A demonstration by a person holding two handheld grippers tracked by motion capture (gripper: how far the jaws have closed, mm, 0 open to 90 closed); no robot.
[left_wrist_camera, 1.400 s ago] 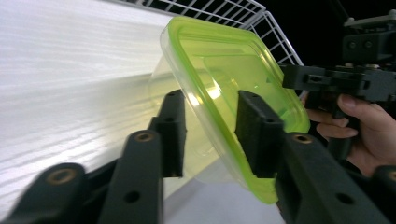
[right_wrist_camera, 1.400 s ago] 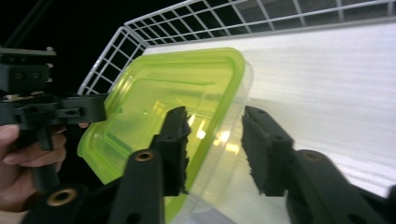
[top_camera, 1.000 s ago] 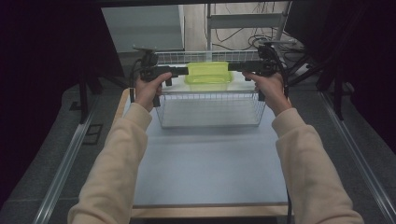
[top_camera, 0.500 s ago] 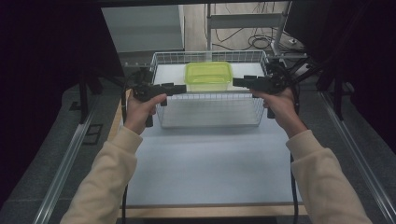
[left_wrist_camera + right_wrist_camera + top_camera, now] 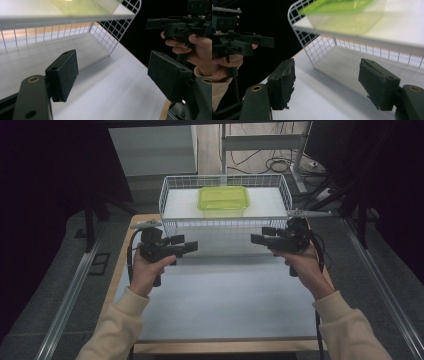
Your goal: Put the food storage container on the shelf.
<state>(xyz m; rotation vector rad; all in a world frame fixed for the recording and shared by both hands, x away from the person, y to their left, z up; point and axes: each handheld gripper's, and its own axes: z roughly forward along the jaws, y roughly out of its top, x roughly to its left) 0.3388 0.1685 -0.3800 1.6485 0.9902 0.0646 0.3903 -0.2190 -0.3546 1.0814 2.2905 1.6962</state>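
In the high view, a white wire basket (image 5: 172, 215) stood at the far end of the pale grey table top (image 5: 215, 300), and a translucent lime-green lidded plastic box (image 5: 223, 200) lay inside it on the white floor, near the middle and towards the back; what the box held could not be made out. The left gripper (image 5: 186, 244) and the right gripper (image 5: 259, 236) were held in front of the basket, facing each other, well apart, with bare table between and below them; their jaw gap was hard to judge there. In the left gripper view, the two black jaws were seen spread wide with nothing between them, the basket's corner cut off at the top and the green box blurred. In the right gripper view, the jaws were likewise wide apart and empty, their pads frayed, the box blurred above the wire rim.
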